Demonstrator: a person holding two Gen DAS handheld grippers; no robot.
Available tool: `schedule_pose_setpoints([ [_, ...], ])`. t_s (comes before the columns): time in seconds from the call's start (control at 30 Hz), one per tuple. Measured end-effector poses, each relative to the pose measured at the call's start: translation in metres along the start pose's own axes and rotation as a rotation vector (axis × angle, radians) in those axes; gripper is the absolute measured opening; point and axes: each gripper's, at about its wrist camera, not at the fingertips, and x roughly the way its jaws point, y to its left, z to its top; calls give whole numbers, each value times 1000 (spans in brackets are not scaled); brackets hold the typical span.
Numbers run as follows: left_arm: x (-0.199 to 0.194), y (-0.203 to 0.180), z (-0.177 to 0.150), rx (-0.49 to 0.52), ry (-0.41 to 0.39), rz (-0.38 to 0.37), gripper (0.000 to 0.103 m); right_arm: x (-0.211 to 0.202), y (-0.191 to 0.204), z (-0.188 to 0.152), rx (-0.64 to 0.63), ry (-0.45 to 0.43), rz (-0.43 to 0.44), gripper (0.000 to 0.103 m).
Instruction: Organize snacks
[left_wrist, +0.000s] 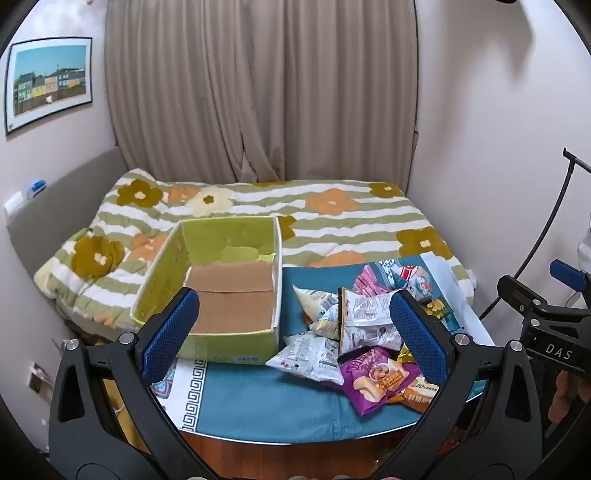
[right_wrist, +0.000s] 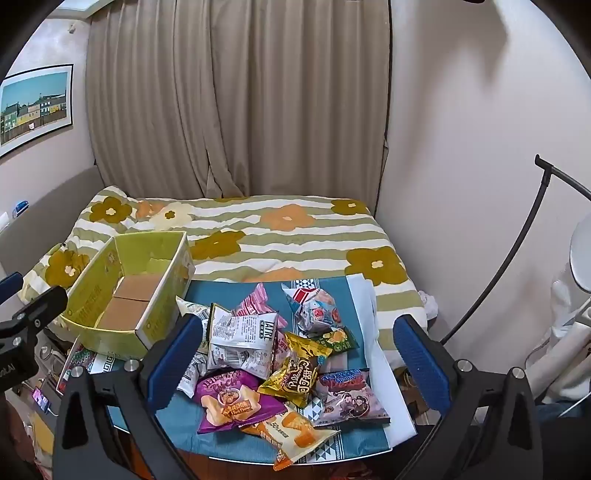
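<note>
A pile of several snack packets (left_wrist: 354, 332) (right_wrist: 280, 362) lies on a teal cloth-covered table (left_wrist: 258, 402) (right_wrist: 184, 424). Among them are a purple bag (right_wrist: 232, 402), a gold packet (right_wrist: 295, 373) and a white bag (right_wrist: 240, 339). An open yellow-green cardboard box (left_wrist: 221, 284) (right_wrist: 129, 295) with a bare brown floor stands left of the pile. My left gripper (left_wrist: 295, 336) hangs open above the near table edge, between the box and the pile. My right gripper (right_wrist: 299, 362) is open too, framing the pile without touching it. In the left wrist view the right gripper shows at the right edge (left_wrist: 546, 325).
A bed with a flowered striped quilt (left_wrist: 332, 214) (right_wrist: 295, 236) lies just behind the table. Beige curtains (left_wrist: 258, 92) and white walls close the room. A black lamp stand (right_wrist: 517, 277) rises at the right. Wooden floor (left_wrist: 295, 458) shows below the table's edge.
</note>
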Motion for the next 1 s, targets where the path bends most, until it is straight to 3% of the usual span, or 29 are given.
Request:
schedule_pose_setpoints([
  [1.0, -8, 1, -2, -3, -30, -1, 102, -7, 6, 0, 0, -16, 17, 103],
])
